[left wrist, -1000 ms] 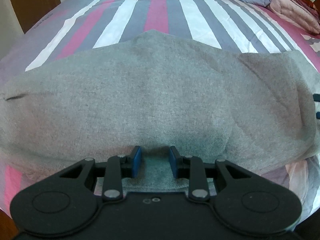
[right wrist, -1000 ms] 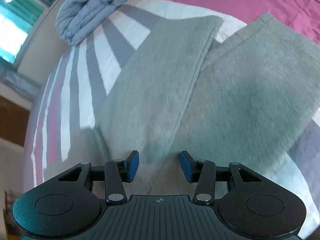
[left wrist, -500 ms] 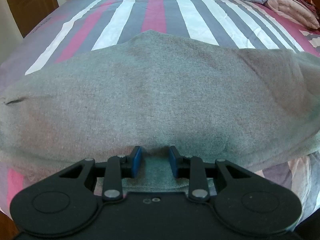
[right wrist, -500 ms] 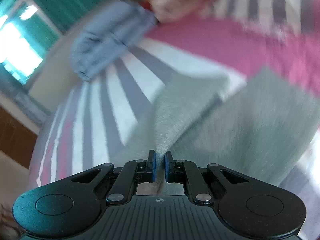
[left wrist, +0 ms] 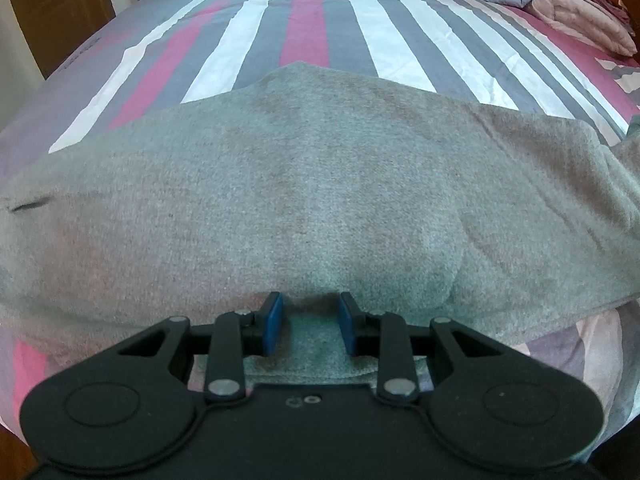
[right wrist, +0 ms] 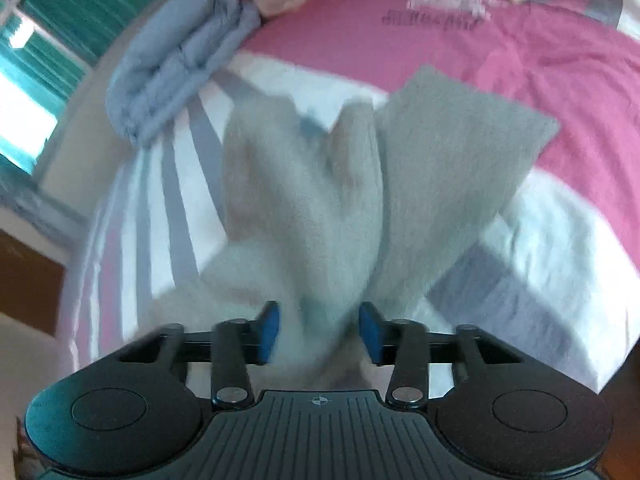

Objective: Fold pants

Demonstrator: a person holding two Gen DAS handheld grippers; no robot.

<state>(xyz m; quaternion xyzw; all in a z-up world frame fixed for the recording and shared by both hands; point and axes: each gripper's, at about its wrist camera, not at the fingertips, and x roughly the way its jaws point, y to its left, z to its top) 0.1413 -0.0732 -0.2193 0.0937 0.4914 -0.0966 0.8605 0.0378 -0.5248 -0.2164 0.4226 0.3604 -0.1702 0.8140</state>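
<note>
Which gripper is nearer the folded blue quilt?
Right. The right gripper sits over the pants' leg ends, near the blue quilt; the left gripper faces it from across the bed.

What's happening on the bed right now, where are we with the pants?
Grey pants lie spread across the striped bed, not yet folded neatly. The left gripper sits open at the near edge, cloth between its jaws. The right gripper is open too, with a bunched pant leg rising between its fingers.
</note>
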